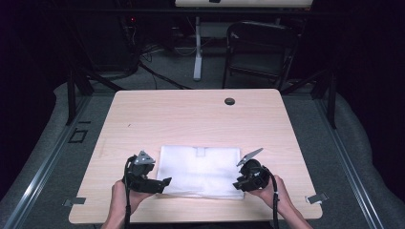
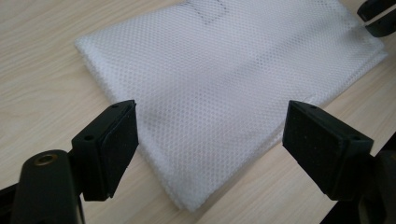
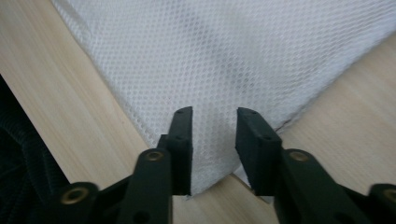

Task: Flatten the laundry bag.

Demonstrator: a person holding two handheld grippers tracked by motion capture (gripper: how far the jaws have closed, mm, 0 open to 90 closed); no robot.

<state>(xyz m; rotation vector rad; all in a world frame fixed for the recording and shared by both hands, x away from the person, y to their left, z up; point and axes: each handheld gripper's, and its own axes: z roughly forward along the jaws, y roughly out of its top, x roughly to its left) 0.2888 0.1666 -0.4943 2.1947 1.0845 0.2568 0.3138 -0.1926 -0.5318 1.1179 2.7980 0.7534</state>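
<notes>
a folded white mesh cloth (image 1: 200,171) lies flat on the light wood-grain counter (image 1: 191,119), near the front edge and about midway across it. the weave is a fine honeycomb net; a small rectangular tag or patch (image 1: 201,151) sits at the middle of its far edge. in the left tool view the cloth (image 2: 224,88) shows layered edges along its near-left side, and its near corner reaches down between the two jaws.

the left tool (image 1: 165,182) is held in the person's left hand (image 1: 125,193) at the cloth's front left corner, pointing right. its jaws are spread wide, one on each side of that corner, and it is not possible to tell whether either pad touches the cloth. in the left tool view (image 2: 210,144) the cloth passes between the jaws with bare counter on both sides, and the tips of the other tool (image 2: 378,17) appear at the upper right, at the far corner.

the right tool (image 1: 237,183) is held in the right hand (image 1: 274,191) at the cloth's front right corner, pointing left. in the right tool view (image 3: 214,149) its jaws stand a narrow gap apart, straddling the corner of the cloth (image 3: 233,60), not pressed together on it.

a round dark grommet (image 1: 229,101) sits near the counter's far edge. beyond the counter stands a dark folding chair (image 1: 260,47) on a grey floor (image 1: 167,71).
</notes>
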